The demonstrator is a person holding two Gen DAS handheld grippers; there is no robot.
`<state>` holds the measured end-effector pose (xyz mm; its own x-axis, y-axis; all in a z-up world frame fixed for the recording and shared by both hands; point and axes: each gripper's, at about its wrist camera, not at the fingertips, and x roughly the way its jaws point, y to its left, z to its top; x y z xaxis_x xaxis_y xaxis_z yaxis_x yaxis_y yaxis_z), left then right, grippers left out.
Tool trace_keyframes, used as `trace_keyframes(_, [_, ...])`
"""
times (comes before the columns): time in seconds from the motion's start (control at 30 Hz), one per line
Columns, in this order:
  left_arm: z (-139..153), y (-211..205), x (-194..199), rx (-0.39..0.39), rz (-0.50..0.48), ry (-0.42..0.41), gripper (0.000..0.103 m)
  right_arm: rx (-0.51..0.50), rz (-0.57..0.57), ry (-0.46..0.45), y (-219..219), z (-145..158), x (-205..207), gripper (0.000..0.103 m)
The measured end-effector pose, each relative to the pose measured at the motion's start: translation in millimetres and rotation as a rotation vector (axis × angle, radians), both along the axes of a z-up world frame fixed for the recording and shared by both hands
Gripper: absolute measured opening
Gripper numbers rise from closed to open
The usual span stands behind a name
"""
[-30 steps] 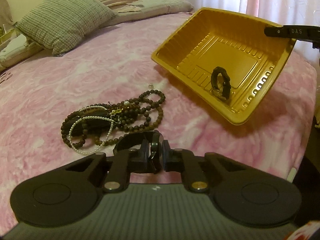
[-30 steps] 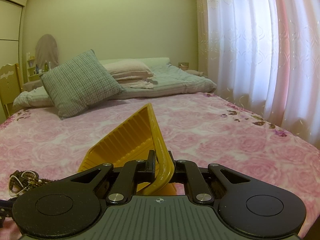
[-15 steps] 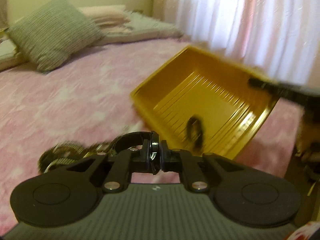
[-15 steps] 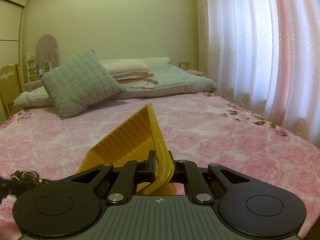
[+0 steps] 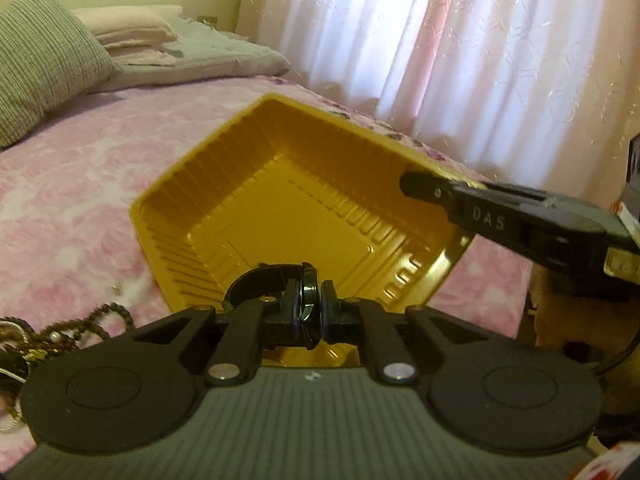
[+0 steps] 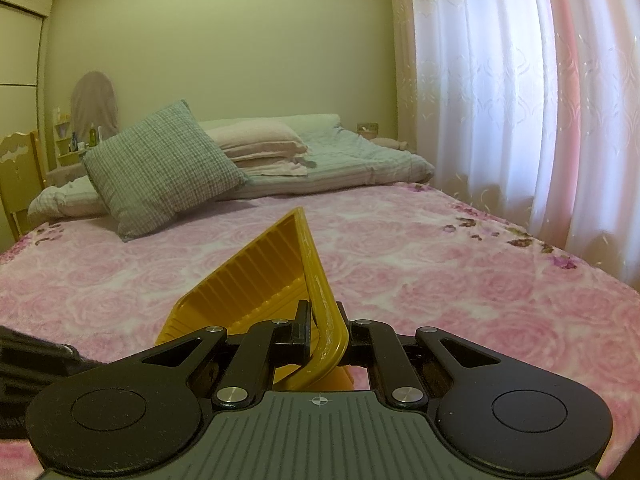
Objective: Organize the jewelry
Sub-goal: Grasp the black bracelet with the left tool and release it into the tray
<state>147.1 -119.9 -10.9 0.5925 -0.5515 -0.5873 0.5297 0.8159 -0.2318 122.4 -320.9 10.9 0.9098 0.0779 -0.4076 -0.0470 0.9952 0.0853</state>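
My left gripper (image 5: pixel 309 304) is shut on a black watch (image 5: pixel 276 280), holding it over the near edge of a yellow plastic tray (image 5: pixel 256 184). My right gripper (image 6: pixel 324 334) is shut on the tray's rim (image 6: pixel 316 280) and holds the tray tilted up off the bed; it shows in the left wrist view (image 5: pixel 420 188) at the tray's right corner. A heap of dark bead necklaces and a pearl strand (image 5: pixel 60 332) lies on the bed at lower left. The watch seen earlier inside the tray is hidden behind my left gripper.
The pink floral bedspread (image 6: pixel 440 272) covers the bed. A green checked cushion (image 6: pixel 160 172) and folded pillows (image 6: pixel 260 144) lie at the head. White curtains (image 6: pixel 520 100) hang on the right. A small loose piece (image 5: pixel 116 289) lies near the tray.
My left gripper has lifted the watch from beside the bead heap and carried it right, over the tray's near edge. The right gripper and tray have stayed put.
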Motion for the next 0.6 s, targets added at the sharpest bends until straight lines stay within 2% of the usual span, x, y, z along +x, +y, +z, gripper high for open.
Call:
trace_keyframes(0.1, [0, -2, -1, -0.013, 0.007, -0.016, 0.01, 0.002, -0.001, 0.0, -1, 0, 1, 0.009])
trace_keyframes(0.17, [2, 3, -3, -0.02, 0.023, -0.021, 0.03, 0.003, 0.001, 0.0, -1, 0, 1, 0.009])
trace_keyframes(0.27, [6, 15, -11, 0.006, 0.062, -0.05, 0.03, 0.003, 0.001, 0.0, 0, -1, 1, 0.009])
trace_keyframes(0.4, [7, 50, -26, 0.05, 0.177, -0.08, 0.03, 0.002, -0.001, -0.001, 0, 0, 1, 0.009])
trace_keyframes(0.6, [-2, 105, -47, 0.147, 0.351, -0.078, 0.031, 0.001, 0.001, -0.002, 0, -1, 1, 0.009])
